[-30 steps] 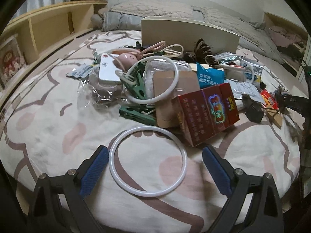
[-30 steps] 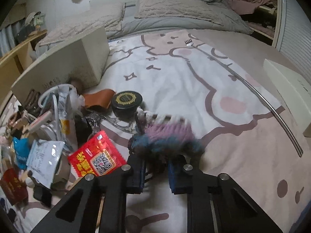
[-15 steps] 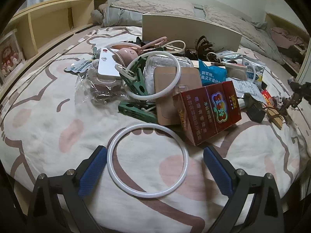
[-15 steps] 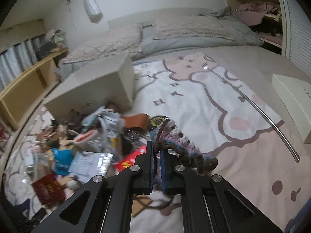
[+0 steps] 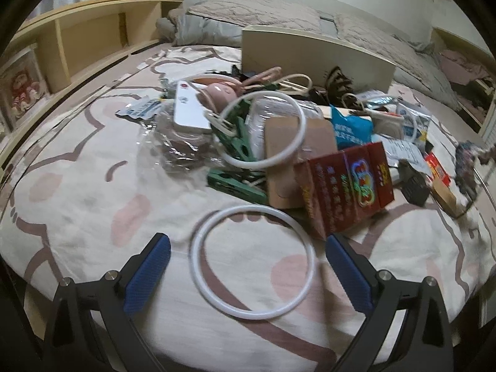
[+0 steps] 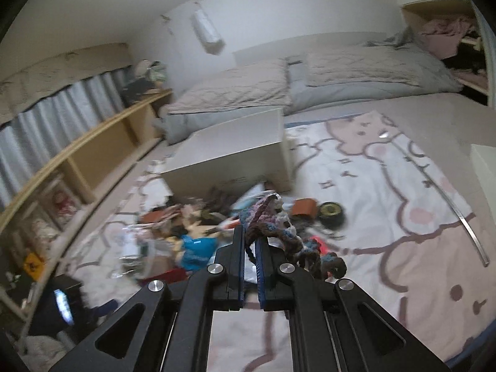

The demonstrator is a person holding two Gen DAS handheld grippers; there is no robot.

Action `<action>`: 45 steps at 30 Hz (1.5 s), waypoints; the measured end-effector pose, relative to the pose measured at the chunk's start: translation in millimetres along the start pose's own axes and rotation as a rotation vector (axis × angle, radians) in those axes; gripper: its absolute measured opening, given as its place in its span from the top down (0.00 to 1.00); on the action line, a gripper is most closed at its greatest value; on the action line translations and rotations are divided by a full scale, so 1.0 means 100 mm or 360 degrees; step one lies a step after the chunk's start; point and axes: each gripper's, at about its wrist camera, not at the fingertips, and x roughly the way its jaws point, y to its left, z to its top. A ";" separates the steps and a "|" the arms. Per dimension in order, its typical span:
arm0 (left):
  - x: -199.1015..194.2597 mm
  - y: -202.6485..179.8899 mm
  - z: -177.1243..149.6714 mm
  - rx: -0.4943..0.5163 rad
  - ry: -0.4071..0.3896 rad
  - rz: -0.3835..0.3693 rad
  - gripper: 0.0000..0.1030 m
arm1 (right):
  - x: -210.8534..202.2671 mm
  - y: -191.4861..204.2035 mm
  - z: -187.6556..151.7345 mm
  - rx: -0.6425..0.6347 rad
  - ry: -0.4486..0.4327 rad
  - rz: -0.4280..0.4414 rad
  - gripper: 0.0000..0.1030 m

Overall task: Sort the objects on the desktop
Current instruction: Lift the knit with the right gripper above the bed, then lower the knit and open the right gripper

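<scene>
My right gripper (image 6: 250, 238) is shut on a crocheted multicolour yarn piece (image 6: 279, 232), which hangs to the right of the jaws above the bed. The same yarn piece (image 5: 468, 167) shows dangling at the far right in the left wrist view. My left gripper (image 5: 248, 251) stands open low over the sheet, with a white plastic ring (image 5: 252, 262) lying flat between its blue pads (image 5: 148, 269). Behind the ring lies a pile of clutter: a red carton (image 5: 347, 186), green clothes pegs (image 5: 235, 183), a second white ring (image 5: 263, 130) and a blue packet (image 5: 352, 130).
A cream open box (image 5: 316, 59) stands behind the pile, also seen as the box (image 6: 235, 155) in the right wrist view. A wooden shelf unit (image 5: 77, 40) runs along the left. A black round tin (image 6: 331, 210) and a brown pouch (image 6: 305, 208) lie by the pile. Pillows (image 6: 356, 71) sit at the back.
My right gripper closed on the yarn piece and lifted it off the sheet, tilting up toward the room. The left gripper and white ring stayed put.
</scene>
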 end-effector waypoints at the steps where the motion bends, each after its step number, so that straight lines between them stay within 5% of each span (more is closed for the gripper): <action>1: 0.00 0.02 0.01 -0.0004 0.0004 0.0002 0.02 | -0.01 0.04 -0.01 0.0007 0.0015 0.0037 0.93; 9: -0.04 0.05 0.04 0.0080 -0.0048 0.0106 0.02 | 0.12 0.23 -0.20 0.0081 0.0220 0.0308 0.93; 20: 0.10 0.05 0.02 0.0108 0.0031 0.0144 0.02 | 0.54 0.01 -0.62 -0.0029 0.0467 -0.0013 0.93; 27: 0.14 0.03 0.01 0.0118 0.0047 0.0151 0.00 | 0.71 0.18 -0.81 -0.0171 0.0543 -0.0018 0.93; 29: 0.14 0.03 0.00 0.0124 0.0047 0.0151 0.00 | 0.76 0.21 -0.85 -0.0154 0.0585 0.0082 0.93; 37: 0.15 0.02 -0.01 0.0163 0.0053 0.0166 0.00 | 0.79 0.23 -0.94 -0.0130 0.0623 0.0017 0.91; 39: 0.16 0.03 -0.02 0.0159 0.0055 0.0163 0.00 | 0.79 0.23 -0.95 -0.0126 0.0635 -0.0027 0.76; 41: 0.16 0.04 -0.02 0.0151 0.0059 0.0157 0.00 | 0.79 0.25 -0.96 -0.0123 0.0639 -0.0011 0.14; 45: 0.16 0.05 -0.02 0.0146 0.0060 0.0153 0.00 | 0.72 0.37 -0.98 -0.0213 0.0676 0.0014 0.08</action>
